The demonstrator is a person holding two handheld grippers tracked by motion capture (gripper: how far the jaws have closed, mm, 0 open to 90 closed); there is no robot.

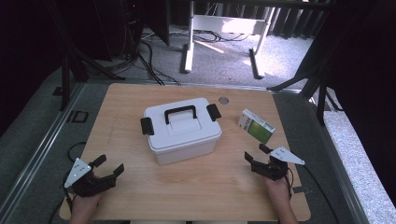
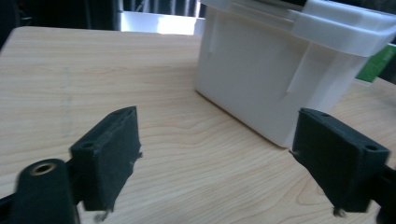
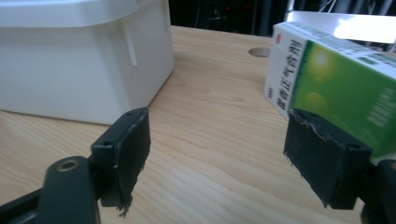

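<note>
High view first: the small green-and-white cardboard carton [image 1: 256,125] lies flat on the light wooden tabletop [image 1: 196,186], to the right of the white plastic storage box with a black handle and black side clips [image 1: 182,130]. The right tool [image 1: 258,156] sits just short of the carton, which lies ahead of it and a little to its right, its long axis running slantwise from far-left to near-right; the left tool [image 1: 111,167] is well apart from it, on the other side of the box, so the right hand is plainly the nearer one. Left gripper view: the left tool [image 2: 215,154] has its jaws spread with nothing between them, pointing at the box's near corner [image 2: 280,79]. Right gripper view: the right tool [image 3: 217,158] also stands open and empty, and the carton [image 3: 336,88] rises just beyond its right jaw, so a reach would need a slight shift that way.
</note>
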